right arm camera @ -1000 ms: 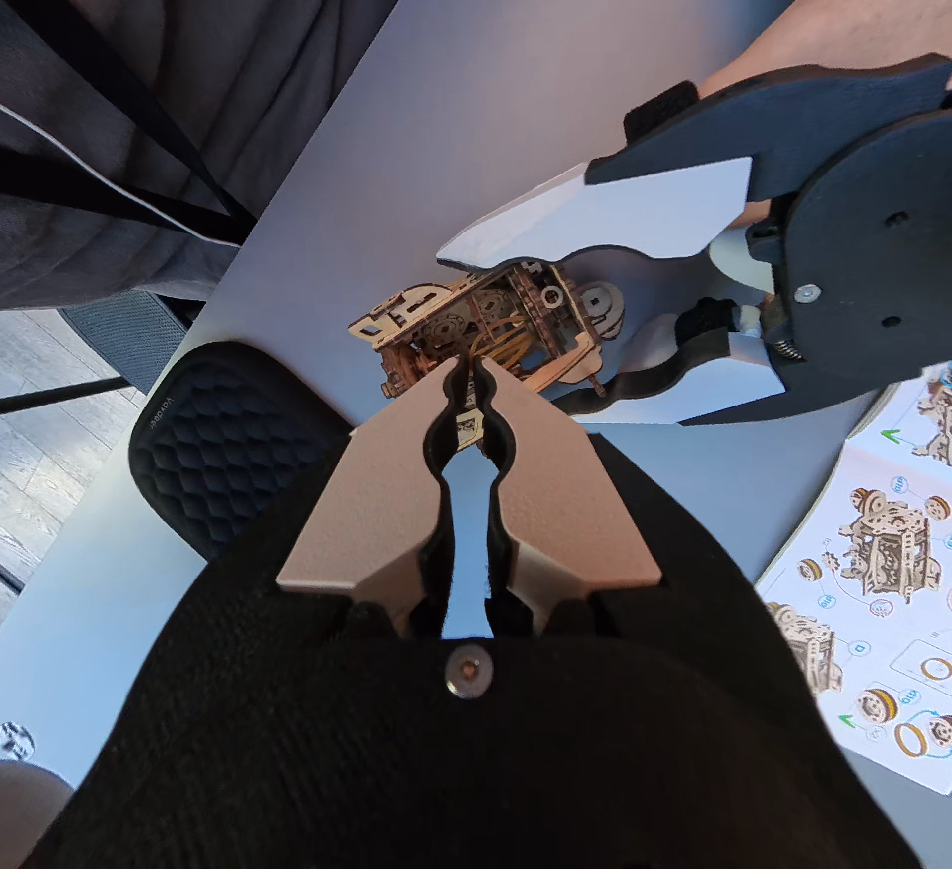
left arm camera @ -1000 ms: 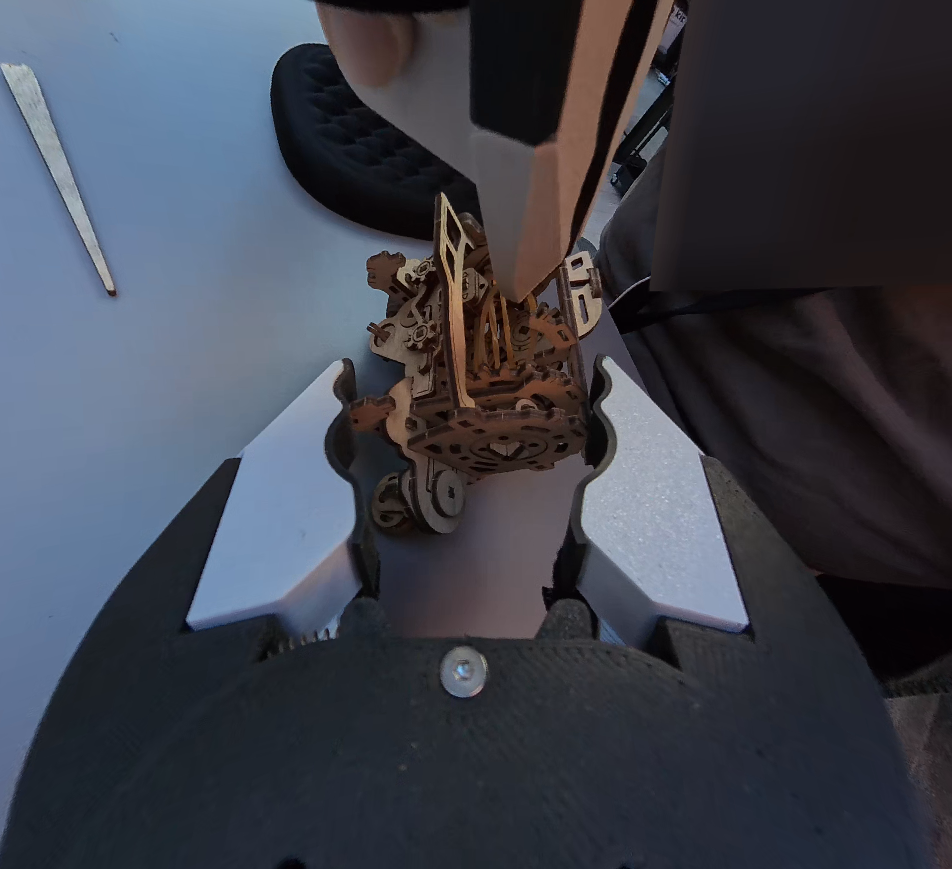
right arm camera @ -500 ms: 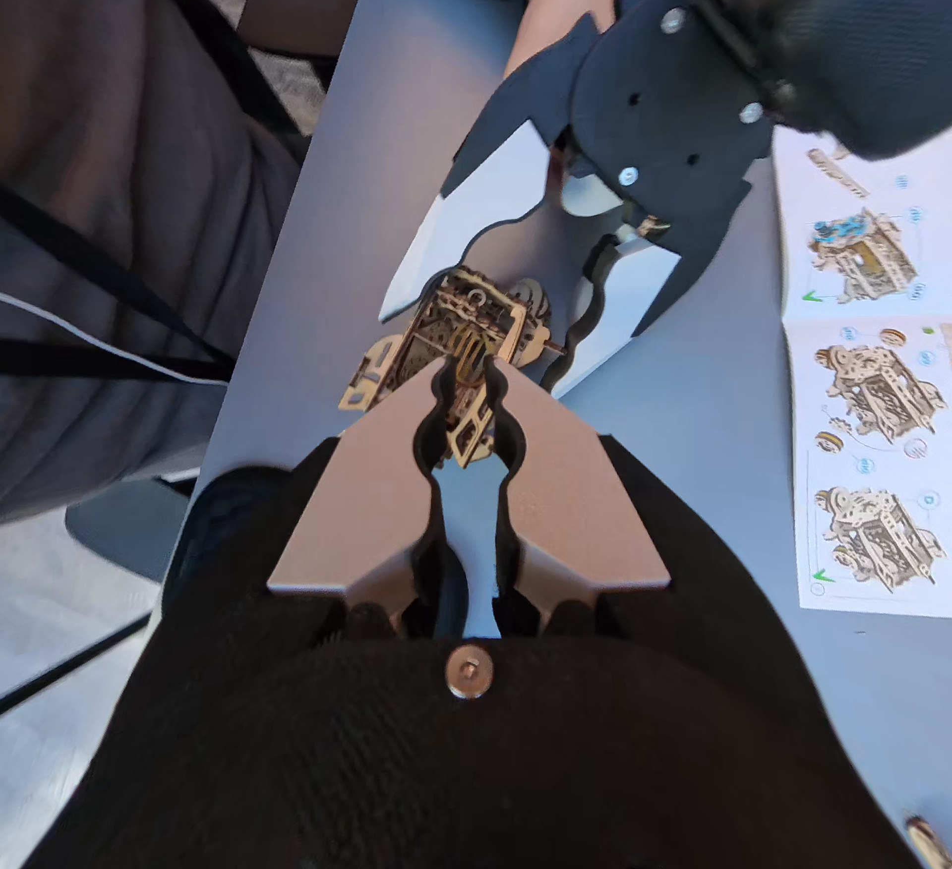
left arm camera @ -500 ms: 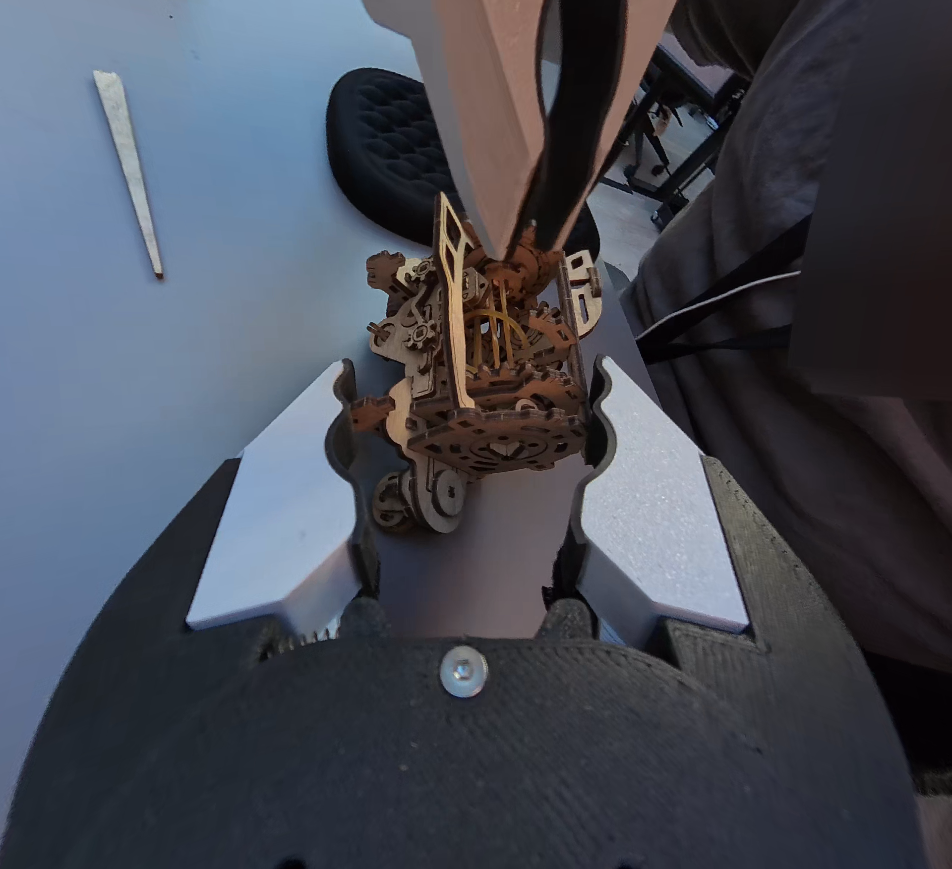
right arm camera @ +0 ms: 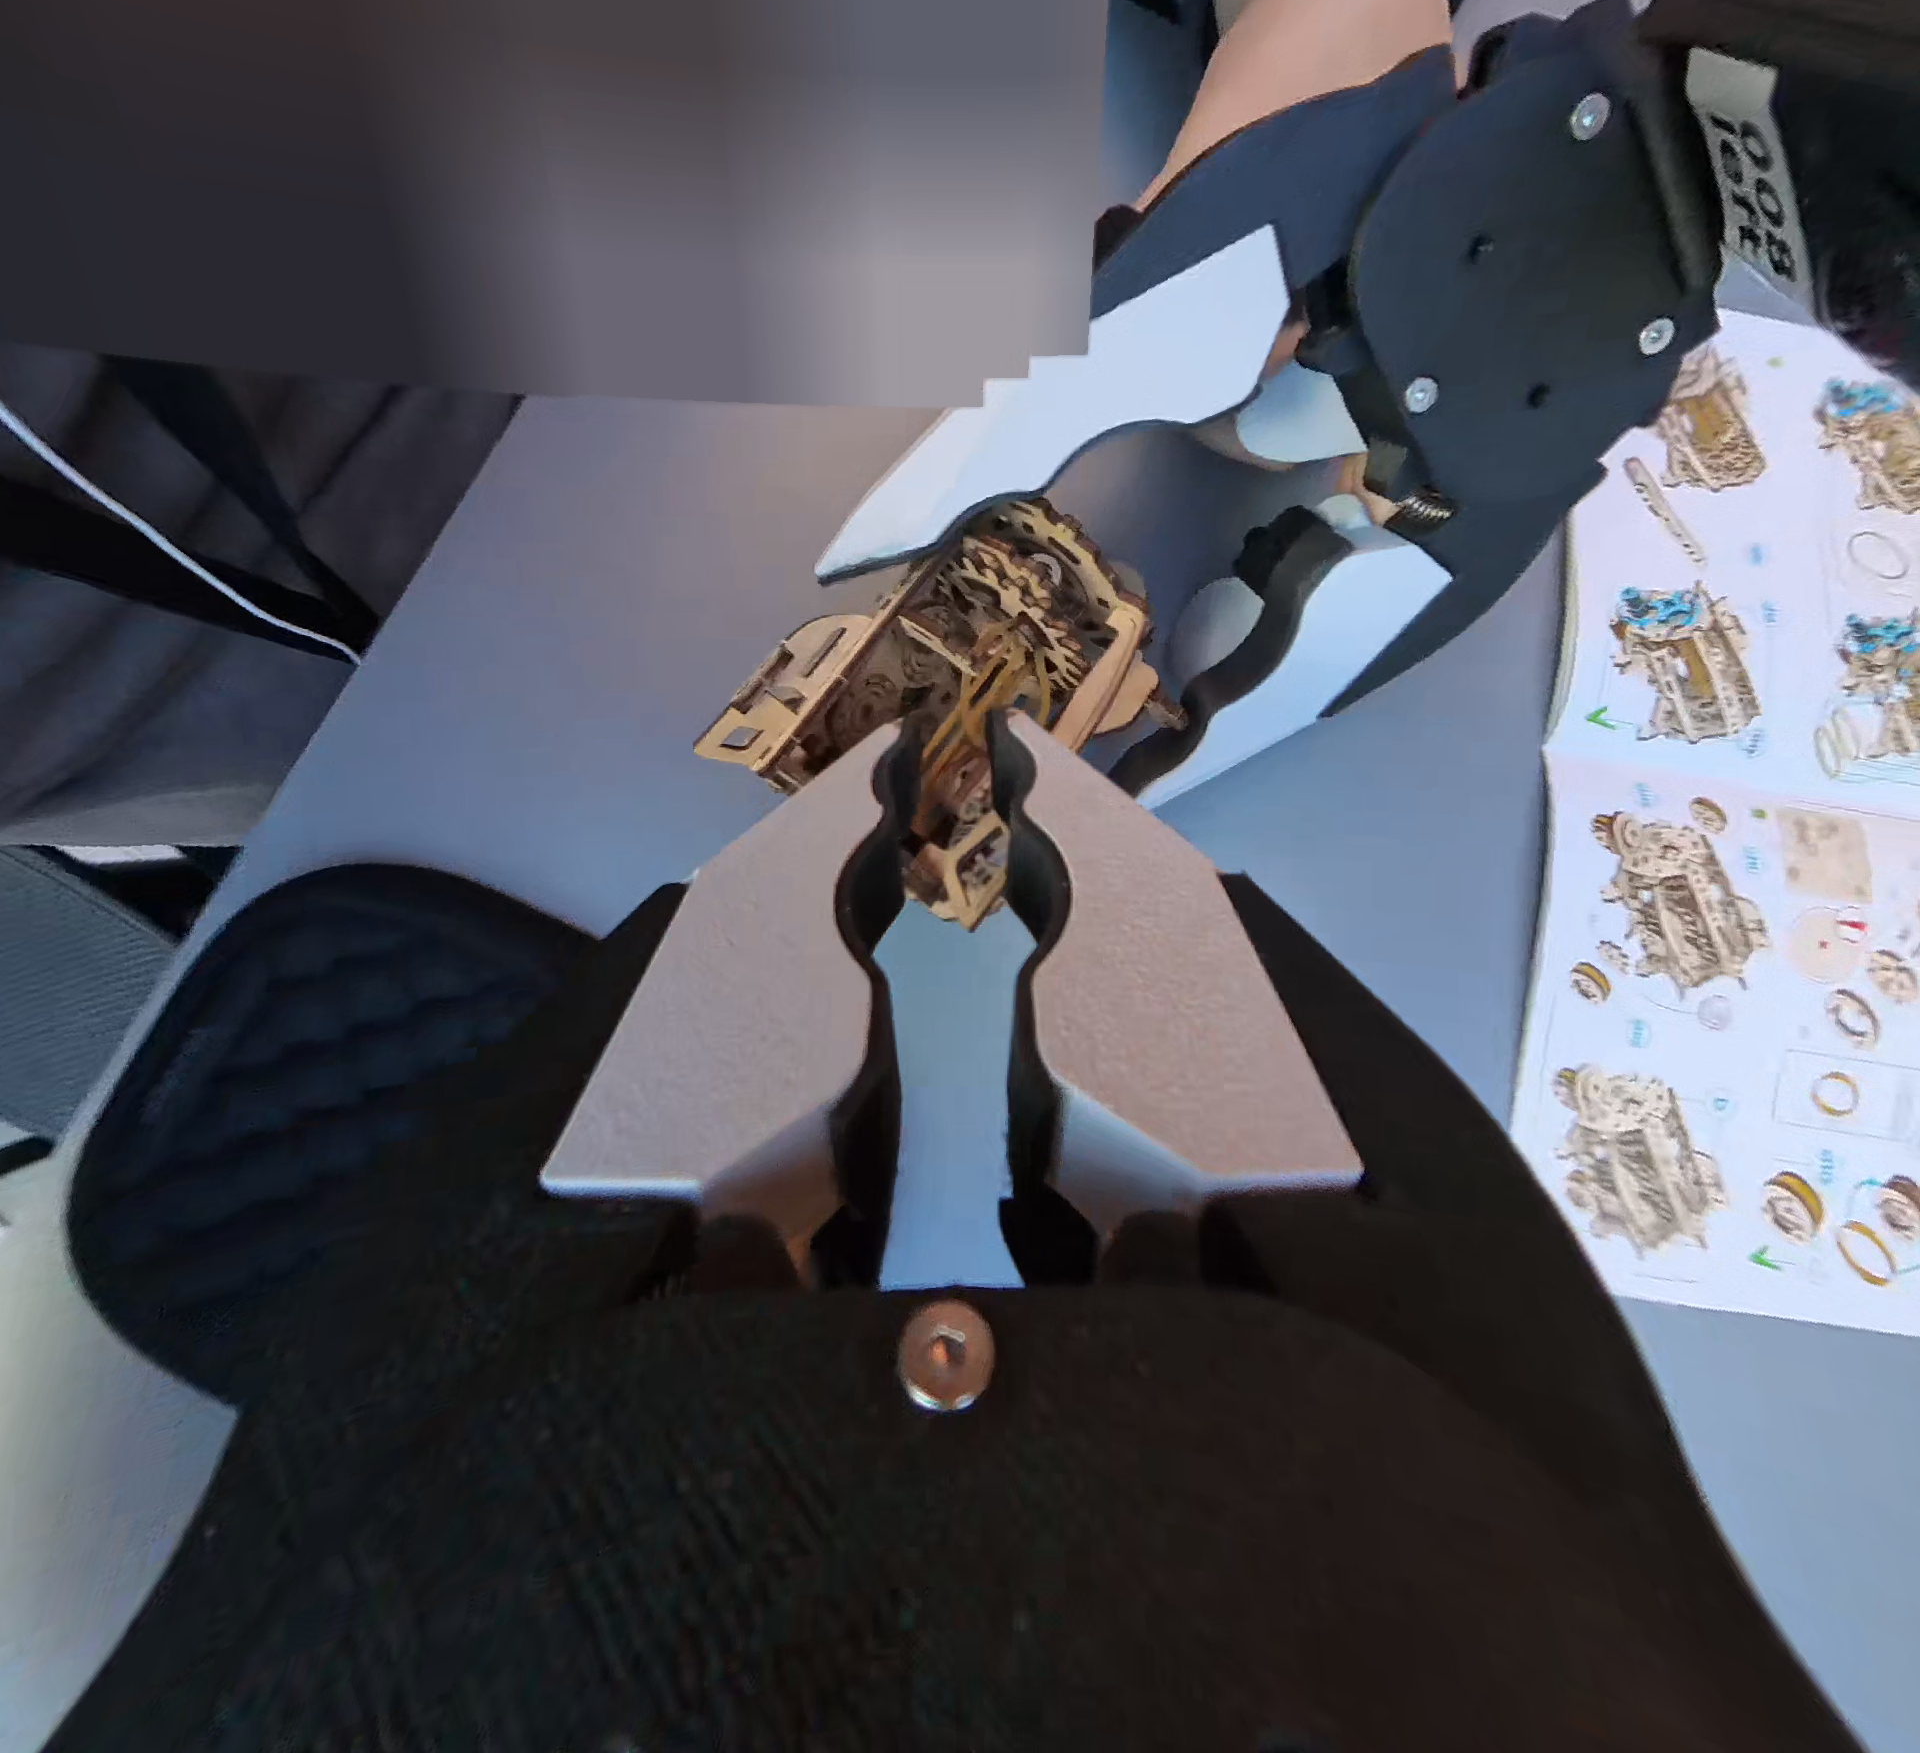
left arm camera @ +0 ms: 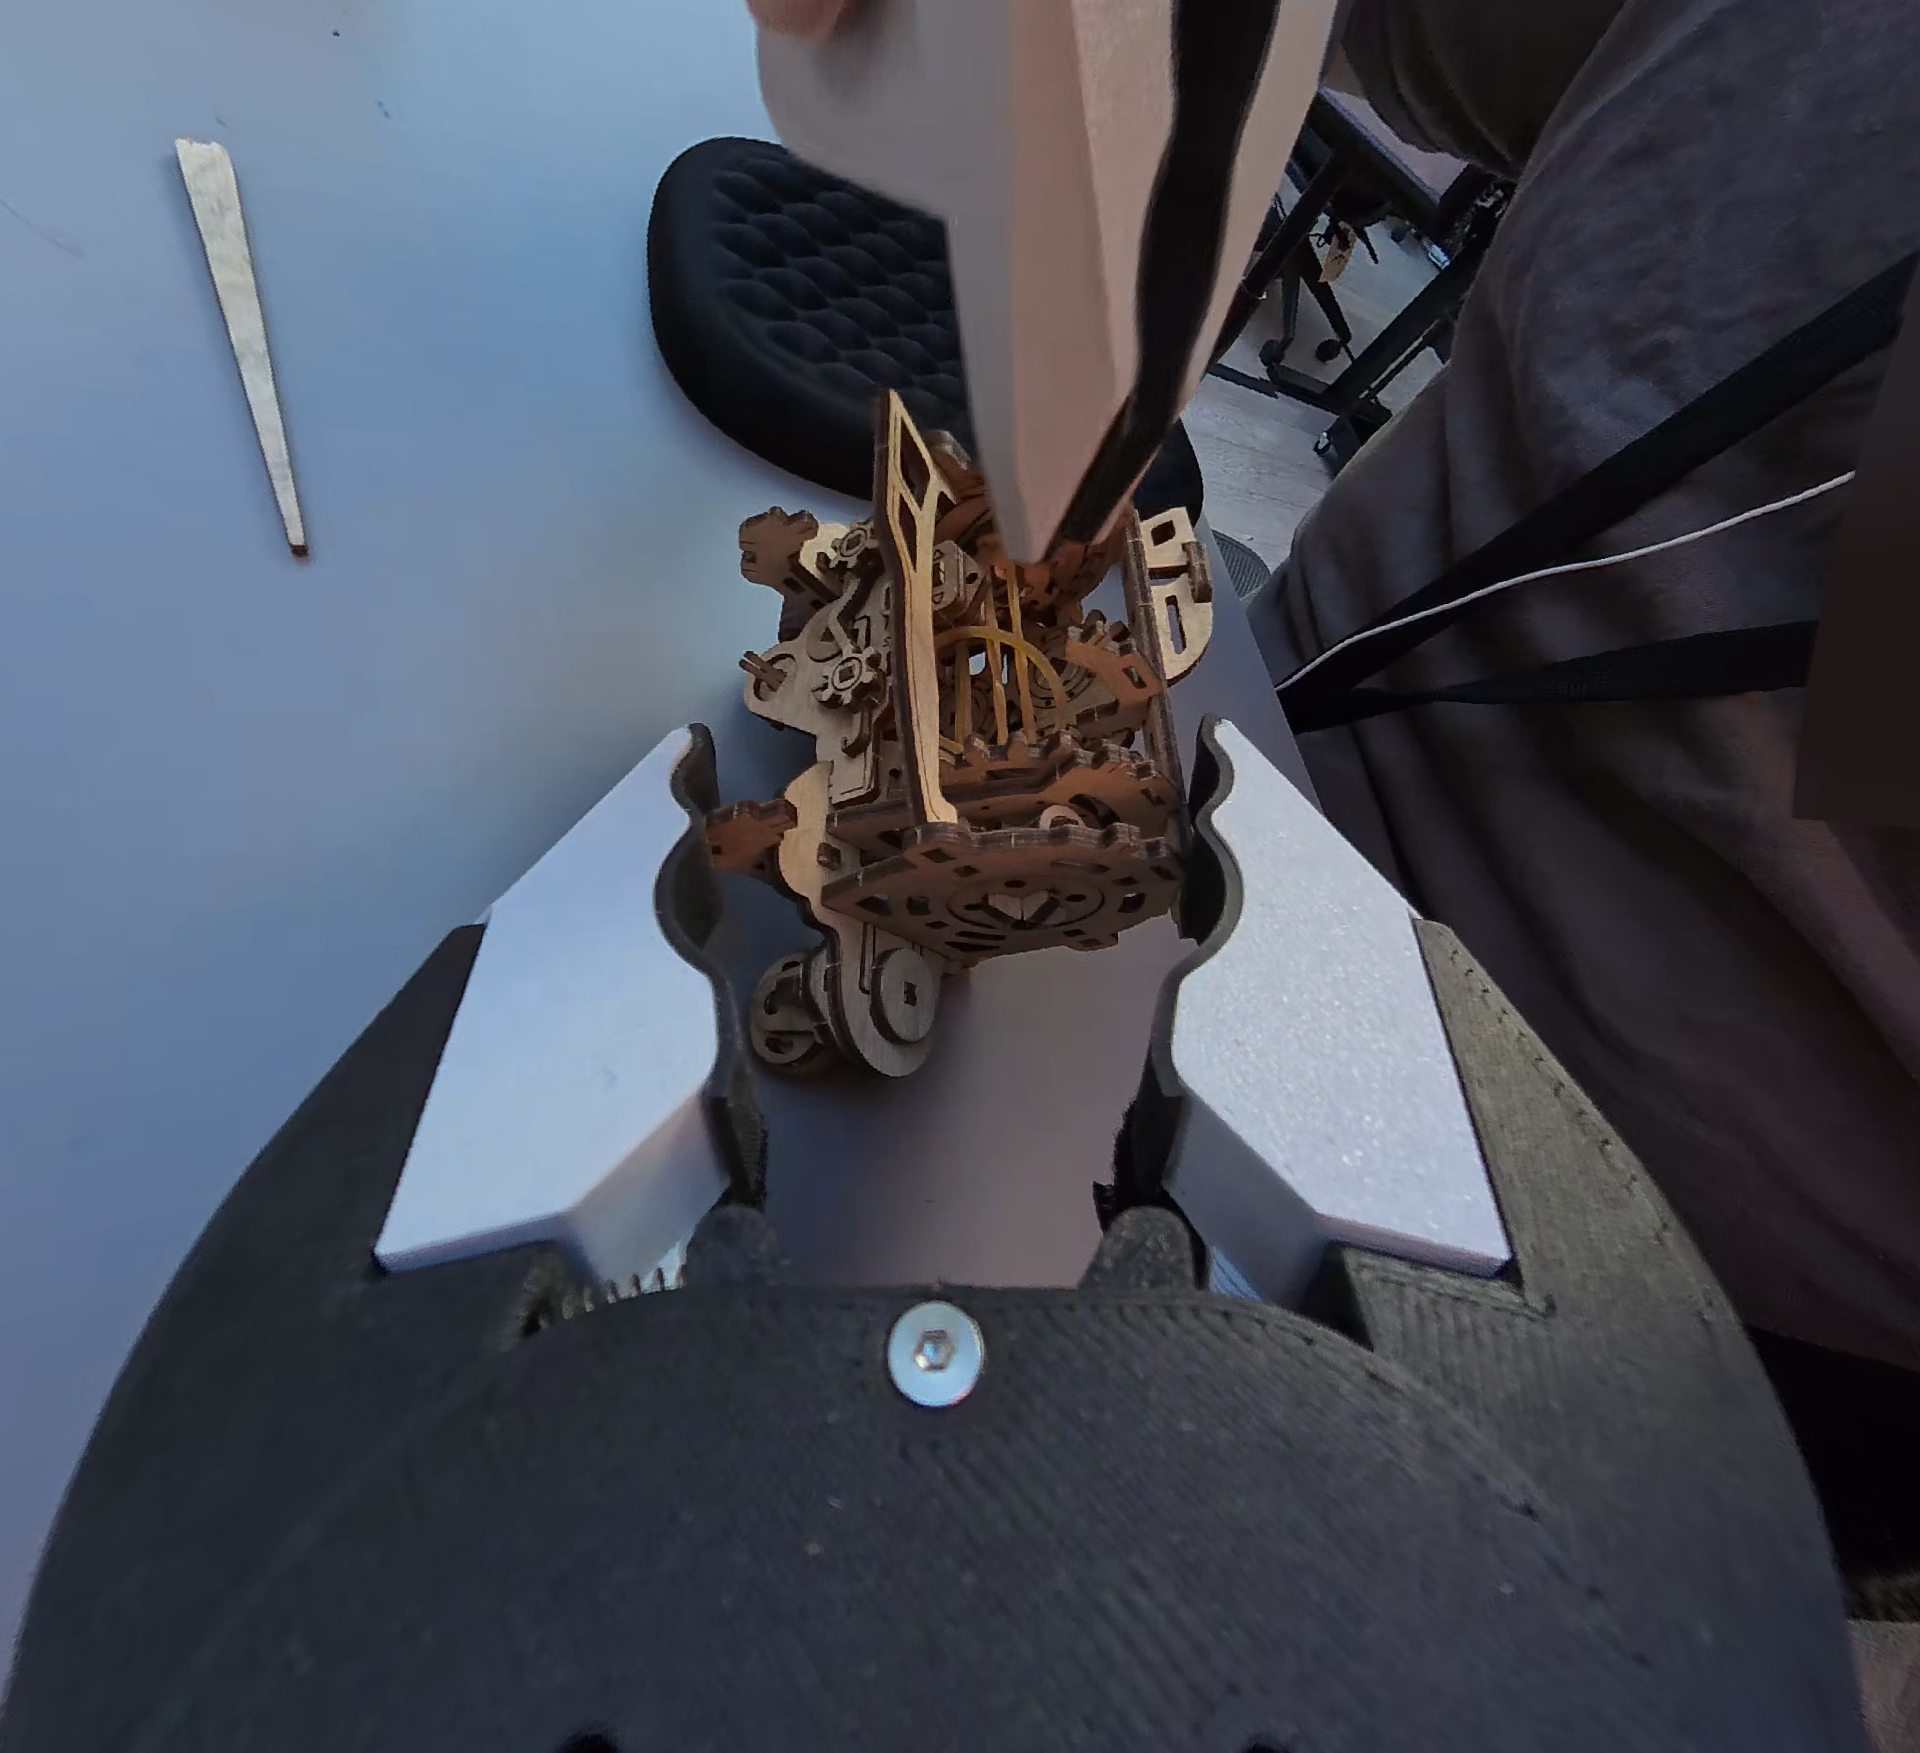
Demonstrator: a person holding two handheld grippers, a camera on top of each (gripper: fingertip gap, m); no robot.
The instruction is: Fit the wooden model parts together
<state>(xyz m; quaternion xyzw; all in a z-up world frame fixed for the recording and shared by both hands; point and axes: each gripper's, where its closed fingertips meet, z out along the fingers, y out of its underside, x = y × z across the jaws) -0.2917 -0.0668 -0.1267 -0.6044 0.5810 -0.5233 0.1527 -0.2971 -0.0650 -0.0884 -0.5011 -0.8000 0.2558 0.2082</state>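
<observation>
The left gripper (left arm camera: 945, 830) is clamped on the wooden model (left arm camera: 977, 768), holding it just above the grey table (left arm camera: 312, 768). The right gripper (right arm camera: 943, 768) reaches into the model's top, its tips pinched on yellow rubber bands (right arm camera: 987, 695) strung inside. An instruction sheet (right arm camera: 1714, 872) lies nearby.

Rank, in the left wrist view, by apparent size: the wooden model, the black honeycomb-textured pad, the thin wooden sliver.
1. Wooden model, nearest the camera, so unsure against the pad
2. Black honeycomb-textured pad, partly hidden
3. Thin wooden sliver
</observation>
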